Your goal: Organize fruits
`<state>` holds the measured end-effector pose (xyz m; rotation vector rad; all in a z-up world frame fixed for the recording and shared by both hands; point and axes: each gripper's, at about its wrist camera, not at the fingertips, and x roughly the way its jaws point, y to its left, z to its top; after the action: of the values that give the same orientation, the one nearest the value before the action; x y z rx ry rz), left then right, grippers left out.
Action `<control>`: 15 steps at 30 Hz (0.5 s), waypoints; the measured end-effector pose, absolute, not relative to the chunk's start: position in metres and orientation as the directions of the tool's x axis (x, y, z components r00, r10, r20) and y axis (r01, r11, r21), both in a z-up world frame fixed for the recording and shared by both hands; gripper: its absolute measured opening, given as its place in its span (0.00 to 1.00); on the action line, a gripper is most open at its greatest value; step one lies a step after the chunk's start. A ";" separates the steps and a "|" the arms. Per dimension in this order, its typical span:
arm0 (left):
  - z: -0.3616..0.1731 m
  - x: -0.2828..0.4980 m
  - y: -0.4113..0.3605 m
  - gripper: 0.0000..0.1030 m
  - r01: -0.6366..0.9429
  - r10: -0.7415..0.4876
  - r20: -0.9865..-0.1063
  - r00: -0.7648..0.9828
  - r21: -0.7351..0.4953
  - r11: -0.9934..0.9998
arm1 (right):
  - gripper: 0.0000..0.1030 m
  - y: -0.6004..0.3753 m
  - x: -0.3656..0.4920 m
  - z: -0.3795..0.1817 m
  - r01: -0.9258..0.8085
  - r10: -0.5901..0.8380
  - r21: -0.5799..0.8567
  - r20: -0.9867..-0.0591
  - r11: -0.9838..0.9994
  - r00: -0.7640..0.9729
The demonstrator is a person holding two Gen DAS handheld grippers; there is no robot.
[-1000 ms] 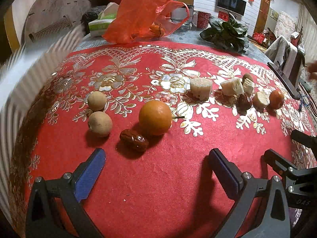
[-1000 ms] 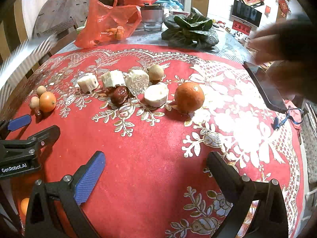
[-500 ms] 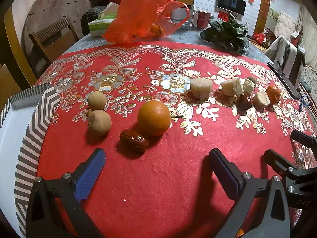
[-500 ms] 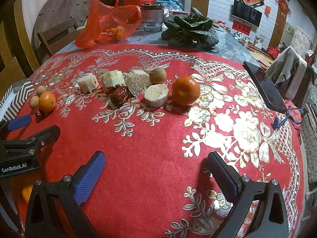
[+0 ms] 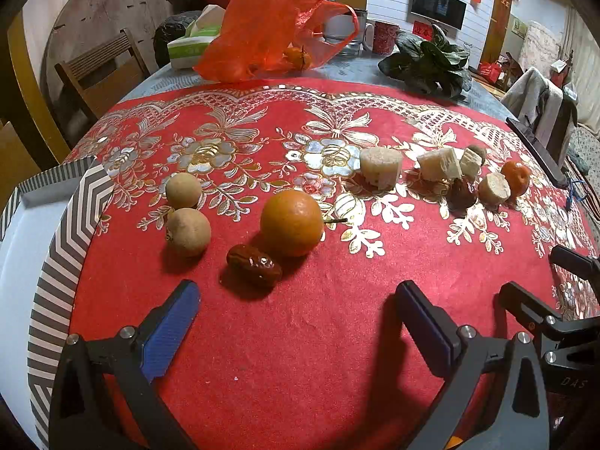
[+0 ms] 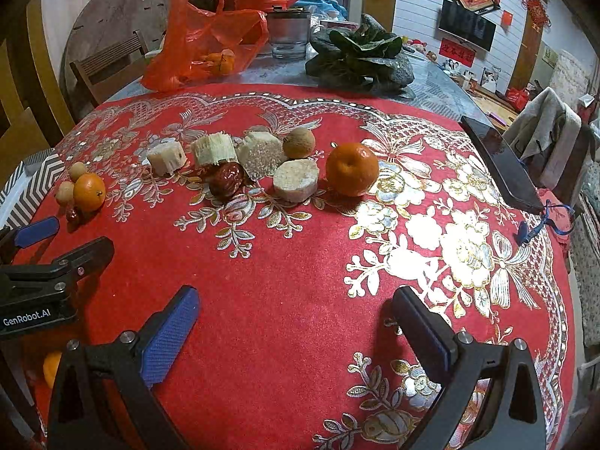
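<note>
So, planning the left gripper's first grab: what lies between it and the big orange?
In the left wrist view, a red date lies between the left gripper and the orange.

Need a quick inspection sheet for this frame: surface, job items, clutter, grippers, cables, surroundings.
Surface: red floral tablecloth over a table; its middle and near part bare.
Job's things: left group of orange, red date and two longans; right group of orange, date, one longan and four pale cut chunks.
Clutter: orange plastic bag, leafy greens, glass, phone, striped box at the left edge.
Grippers: left gripper open, empty; right gripper open, empty; both above the cloth.
Cables: blue cord beside the phone.
Surroundings: wooden chair, wall TV, garment over a chair.
</note>
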<state>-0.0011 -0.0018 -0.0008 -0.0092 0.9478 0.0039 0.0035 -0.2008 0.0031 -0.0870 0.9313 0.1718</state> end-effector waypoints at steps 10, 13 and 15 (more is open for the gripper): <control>0.004 0.007 0.002 1.00 0.009 -0.008 -0.862 0.507 -0.004 1.000 | 1.00 -0.201 0.006 0.002 -0.209 0.112 -0.001 -0.843 0.978 0.527; 0.012 0.007 0.011 1.00 -0.005 -0.007 -0.869 0.494 -0.011 1.000 | 1.00 -0.210 0.006 0.015 -0.230 0.121 -0.005 -0.839 0.973 0.530; 0.027 0.007 0.015 1.00 -0.017 -0.010 -0.862 0.506 -0.021 1.000 | 1.00 -0.213 0.004 0.027 -0.244 0.134 -0.002 -0.831 0.970 0.540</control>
<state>0.0068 0.0153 0.0272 -0.0284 1.0399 0.0048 0.0040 -0.2126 0.0266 -0.1226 0.9749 0.2257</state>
